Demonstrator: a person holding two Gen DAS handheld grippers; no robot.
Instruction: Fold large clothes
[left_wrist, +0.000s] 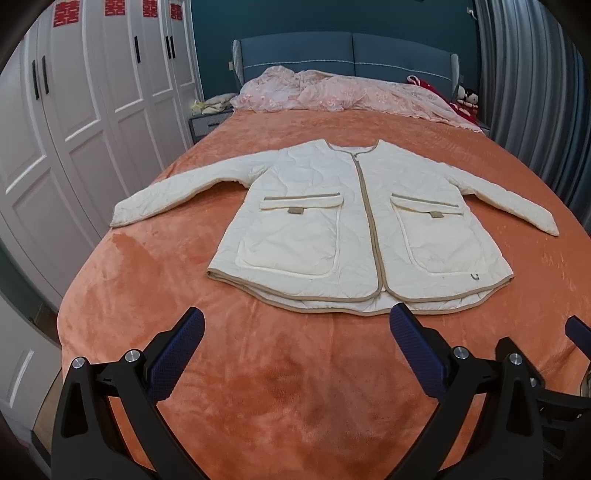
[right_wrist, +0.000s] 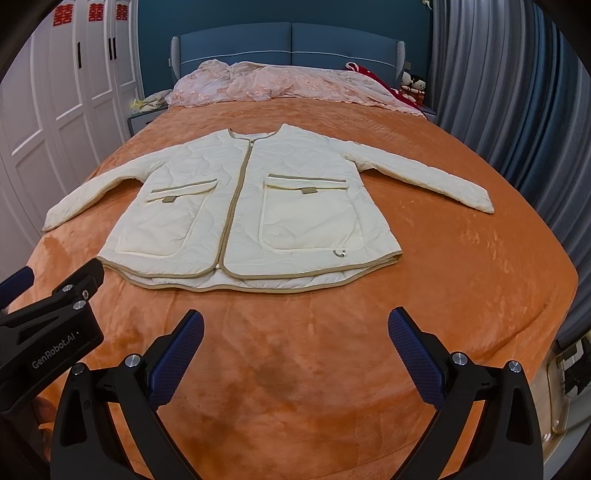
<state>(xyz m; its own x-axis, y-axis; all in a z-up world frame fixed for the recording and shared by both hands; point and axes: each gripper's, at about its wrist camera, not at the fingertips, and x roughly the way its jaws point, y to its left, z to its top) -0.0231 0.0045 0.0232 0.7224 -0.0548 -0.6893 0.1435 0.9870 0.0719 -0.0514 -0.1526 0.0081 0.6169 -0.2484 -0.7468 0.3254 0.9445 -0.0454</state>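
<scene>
A cream quilted jacket (left_wrist: 325, 218) with tan trim lies flat and zipped on the orange bedspread (left_wrist: 280, 369), front up, both sleeves spread out to the sides, hem nearest me. It shows again in the right wrist view, jacket (right_wrist: 295, 206). My left gripper (left_wrist: 295, 321) hovers open just short of the hem, nothing between its blue pads. My right gripper (right_wrist: 295, 323) is open too, a little back from the hem on the right side. In the right wrist view the left gripper's black body (right_wrist: 55, 325) shows at the left edge.
Crumpled pink bedding (left_wrist: 332, 94) lies by the blue headboard (left_wrist: 347, 55). White wardrobe doors (left_wrist: 74, 110) run along the left of the bed. Grey curtains (right_wrist: 517, 92) hang on the right. Bedside tables stand at both far corners, with dolls (right_wrist: 412, 86) on the right one.
</scene>
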